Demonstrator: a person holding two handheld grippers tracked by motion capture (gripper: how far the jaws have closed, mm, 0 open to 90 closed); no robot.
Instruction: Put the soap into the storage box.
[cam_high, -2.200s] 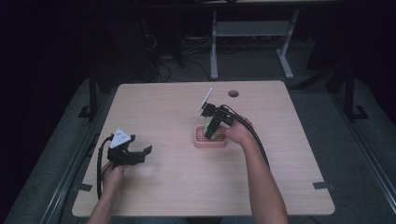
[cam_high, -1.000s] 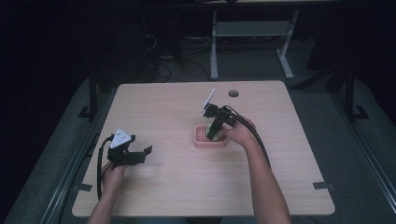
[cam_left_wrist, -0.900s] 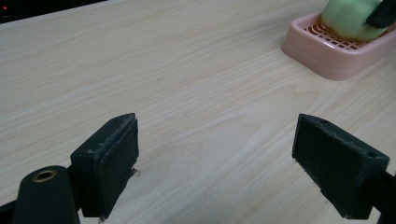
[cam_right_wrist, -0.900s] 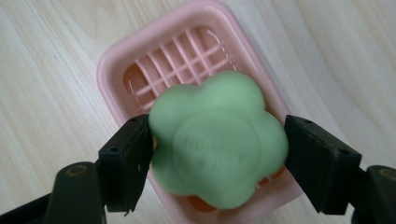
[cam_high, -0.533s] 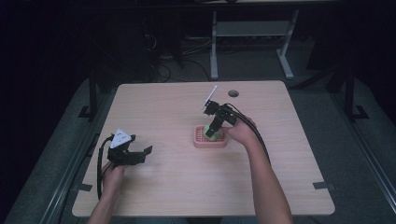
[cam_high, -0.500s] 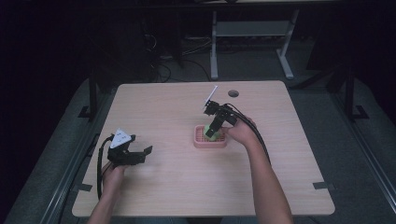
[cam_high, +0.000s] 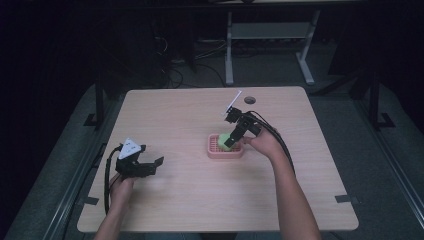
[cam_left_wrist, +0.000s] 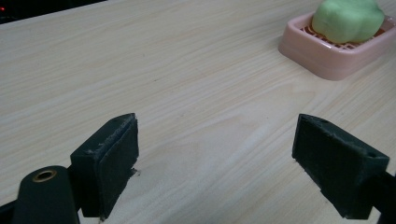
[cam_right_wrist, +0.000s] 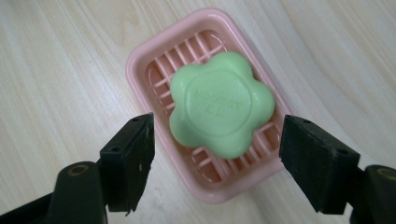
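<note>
A green flower-shaped soap (cam_right_wrist: 219, 104) lies in a pink slatted soap dish (cam_right_wrist: 144, 51) near the table's middle; the soap (cam_high: 226, 140) and dish (cam_high: 216, 152) also show from above. My right gripper (cam_right_wrist: 215, 161) hangs open just above them, its jaws wide on either side of the soap and clear of it; from above that gripper (cam_high: 233, 135) points down at the dish. My left gripper (cam_high: 151, 167) rests open low over the table at the front left, nothing between its jaws (cam_left_wrist: 215, 163). The soap (cam_left_wrist: 348, 19) and dish (cam_left_wrist: 322, 56) lie far off to its upper right.
A round cable hole (cam_high: 249, 100) sits near the table's far edge. The wooden table (cam_high: 200, 200) has bare surface in front and at left. A metal stand (cam_high: 270, 30) stands on the floor beyond the table. Cables trail from both grippers.
My right gripper has risen slightly over the dish and the soap now lies free between its open jaws. The left gripper has stayed put.
</note>
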